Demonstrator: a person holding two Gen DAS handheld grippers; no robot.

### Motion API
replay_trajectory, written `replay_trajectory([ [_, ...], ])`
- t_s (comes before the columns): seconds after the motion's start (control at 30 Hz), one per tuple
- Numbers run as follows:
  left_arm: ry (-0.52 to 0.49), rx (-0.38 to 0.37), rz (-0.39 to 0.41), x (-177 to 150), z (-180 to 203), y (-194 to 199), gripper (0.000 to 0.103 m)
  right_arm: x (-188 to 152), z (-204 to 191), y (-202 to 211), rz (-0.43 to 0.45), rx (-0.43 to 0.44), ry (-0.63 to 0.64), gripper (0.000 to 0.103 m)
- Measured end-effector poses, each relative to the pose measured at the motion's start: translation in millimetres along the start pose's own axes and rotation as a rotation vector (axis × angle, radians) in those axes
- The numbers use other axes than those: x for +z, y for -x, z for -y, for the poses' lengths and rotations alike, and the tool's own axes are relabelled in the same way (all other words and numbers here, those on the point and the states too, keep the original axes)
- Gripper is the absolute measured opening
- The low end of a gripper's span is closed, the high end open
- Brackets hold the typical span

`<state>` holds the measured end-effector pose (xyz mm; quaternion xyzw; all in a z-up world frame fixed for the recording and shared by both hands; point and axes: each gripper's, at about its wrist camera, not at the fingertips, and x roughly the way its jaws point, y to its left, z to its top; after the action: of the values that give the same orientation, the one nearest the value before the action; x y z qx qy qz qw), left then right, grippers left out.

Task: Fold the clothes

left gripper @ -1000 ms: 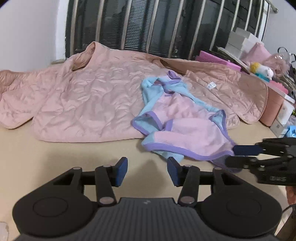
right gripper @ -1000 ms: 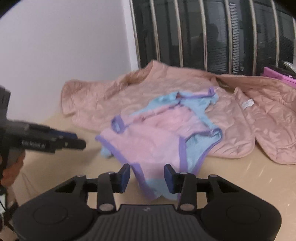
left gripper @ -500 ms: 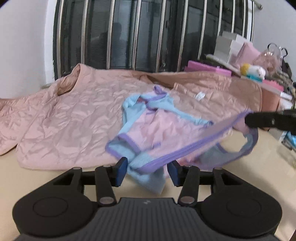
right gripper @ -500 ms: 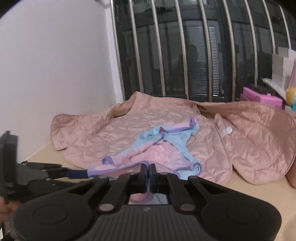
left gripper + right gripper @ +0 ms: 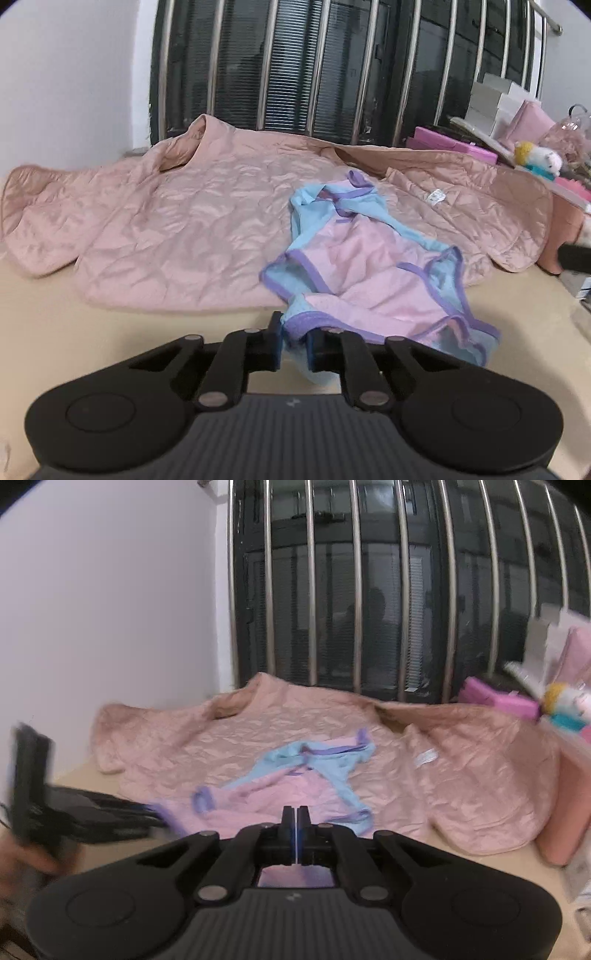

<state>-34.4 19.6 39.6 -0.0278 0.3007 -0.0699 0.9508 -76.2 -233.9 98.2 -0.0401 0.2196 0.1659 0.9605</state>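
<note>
Pink-and-blue garment (image 5: 373,273), purple-trimmed, lies on quilted pink jacket (image 5: 192,229) at 12 o'clock. Left tool (image 5: 295,341) is closing on its hem. Right tool (image 5: 296,821) is pinched tight on its pink fabric.

Two handheld black grippers, matte plastic.
Left gripper (image 5: 295,341): ribbed grey centre panel w/ small pale logo, round black disc each side, angled link arms w/ silver pivot screws, blue pads on inner finger faces. Right gripper (image 5: 296,821): same build, same ribbed panel, logo, silver screws, thin blue line btwn fingers. Blurred hand (image 5: 22,860) at left edge of right view; sleeve not visible.
</note>
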Motion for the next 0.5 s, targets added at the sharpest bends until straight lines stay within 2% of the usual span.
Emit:
replay_trajectory([
  [0.13, 0.003, -0.006, 0.014, -5.0, 3.1, 24.9, 0.008, -25.5, -13.1, 5.6, -0.013, 0.055, 0.064, 0.009],
  [0.17, 0.000, -0.009, 0.022, -3.9, 5.8, 30.4, 0.008, -32.2, -21.3, 4.9, -0.029, 0.086, 0.081, 0.019],
  [0.2, -0.005, -0.006, 0.023, -1.9, 7.5, 32.7, 0.008, -38.7, -29.6, 3.8, -0.046, 0.118, 0.098, 0.034],
  [0.27, -0.018, -0.002, 0.032, 0.3, 10.7, 37.5, 0.008, -47.1, -45.2, -4.9, -0.061, 0.131, 0.133, 0.041],
  [0.37, -0.026, -0.020, 0.032, -4.9, 12.0, 50.2, 0.008, -56.4, -59.9, -34.2, -0.103, 0.063, 0.199, 0.038],
  [0.47, -0.021, -0.027, 0.034, -15.3, 12.0, 63.0, 0.008, -56.9, -53.9, -54.9, -0.129, 0.035, 0.158, 0.033],
  [0.5, -0.028, -0.018, 0.040, -17.6, 13.3, 66.4, 0.008, -54.9, -50.2, -60.5, -0.138, 0.037, 0.129, 0.017],
])
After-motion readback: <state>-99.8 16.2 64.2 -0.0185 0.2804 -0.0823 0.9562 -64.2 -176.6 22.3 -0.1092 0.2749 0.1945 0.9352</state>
